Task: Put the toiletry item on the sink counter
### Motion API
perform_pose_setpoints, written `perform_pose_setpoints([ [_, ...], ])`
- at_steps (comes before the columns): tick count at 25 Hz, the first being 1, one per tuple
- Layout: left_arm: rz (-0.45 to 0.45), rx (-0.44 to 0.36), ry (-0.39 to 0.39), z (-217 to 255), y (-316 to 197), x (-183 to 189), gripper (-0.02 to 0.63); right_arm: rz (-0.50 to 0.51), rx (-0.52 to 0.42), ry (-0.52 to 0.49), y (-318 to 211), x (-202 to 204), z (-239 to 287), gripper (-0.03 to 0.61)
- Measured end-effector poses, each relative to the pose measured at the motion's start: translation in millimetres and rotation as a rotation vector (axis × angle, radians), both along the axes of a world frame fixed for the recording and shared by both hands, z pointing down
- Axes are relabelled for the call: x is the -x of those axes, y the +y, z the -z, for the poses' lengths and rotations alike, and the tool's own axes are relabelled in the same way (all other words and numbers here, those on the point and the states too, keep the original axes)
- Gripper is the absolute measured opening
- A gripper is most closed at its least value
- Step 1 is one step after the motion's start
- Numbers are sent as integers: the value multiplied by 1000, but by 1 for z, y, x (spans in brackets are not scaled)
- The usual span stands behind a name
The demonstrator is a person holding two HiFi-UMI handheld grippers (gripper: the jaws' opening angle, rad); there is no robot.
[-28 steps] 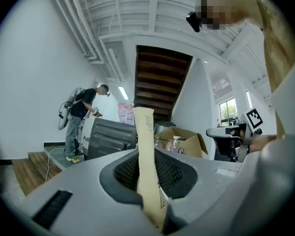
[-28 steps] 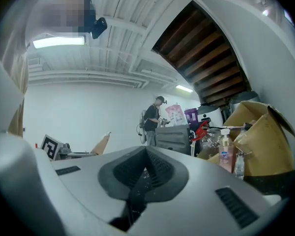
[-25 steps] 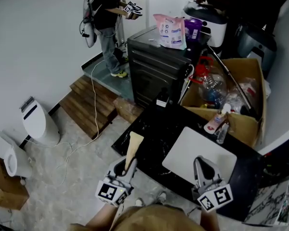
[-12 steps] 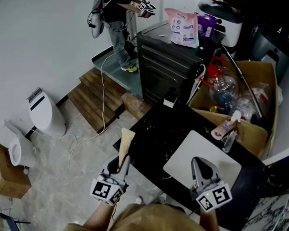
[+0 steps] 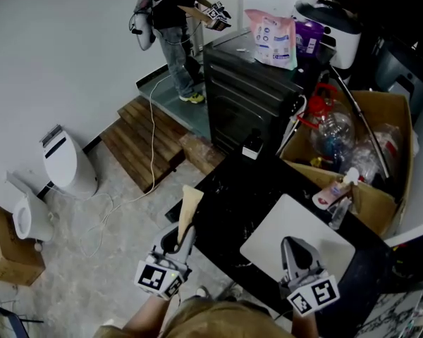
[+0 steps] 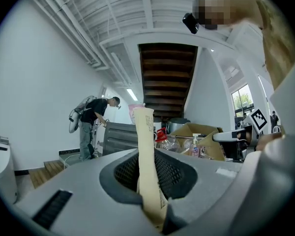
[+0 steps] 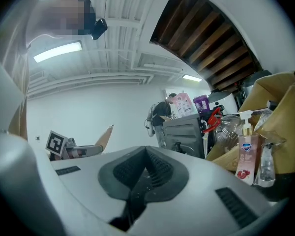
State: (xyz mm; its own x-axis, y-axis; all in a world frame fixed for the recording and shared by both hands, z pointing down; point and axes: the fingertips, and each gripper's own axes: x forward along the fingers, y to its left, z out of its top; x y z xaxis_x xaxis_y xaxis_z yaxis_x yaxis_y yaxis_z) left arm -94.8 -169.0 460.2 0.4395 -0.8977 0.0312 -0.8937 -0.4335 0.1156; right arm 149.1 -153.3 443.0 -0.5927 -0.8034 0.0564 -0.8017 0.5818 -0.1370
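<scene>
- The left gripper (image 5: pixel 184 235) has its jaws almost together, clamped on the near end of a beige tube (image 5: pixel 191 204).
- The tube is held in the air just at the left edge of the black counter (image 5: pixel 229 189).
- Its long axis follows the gripper's line, with the flat end pointing away from the person.
- The counter lies to the tube's right, so I judge a sideways move is needed.
- The right gripper (image 5: pixel 297 251), over the counter's near part, is closed and empty.
</scene>
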Motion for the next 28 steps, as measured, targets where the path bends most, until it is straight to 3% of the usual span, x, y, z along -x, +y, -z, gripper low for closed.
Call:
perform_pose_setpoints([
  [5, -18, 13, -9, -4, -6, -6, 52, 23, 15, -4, -3, 10, -9, 3],
  [11, -86, 128, -50, -16, -24, -18, 52, 44, 10, -33, -2, 23, -8, 3],
  [16, -118, 147, -76, -29, -48, -31, 52, 30, -2, -38, 0, 17, -5, 3],
  [24, -163, 289, -108, -87, -96, -58, 52, -9, 32, -19, 4, 2, -12, 3],
  [28, -178, 372, -164, -124, -115, -70, 52, -33, 42, -20, 4, -10, -16, 3],
])
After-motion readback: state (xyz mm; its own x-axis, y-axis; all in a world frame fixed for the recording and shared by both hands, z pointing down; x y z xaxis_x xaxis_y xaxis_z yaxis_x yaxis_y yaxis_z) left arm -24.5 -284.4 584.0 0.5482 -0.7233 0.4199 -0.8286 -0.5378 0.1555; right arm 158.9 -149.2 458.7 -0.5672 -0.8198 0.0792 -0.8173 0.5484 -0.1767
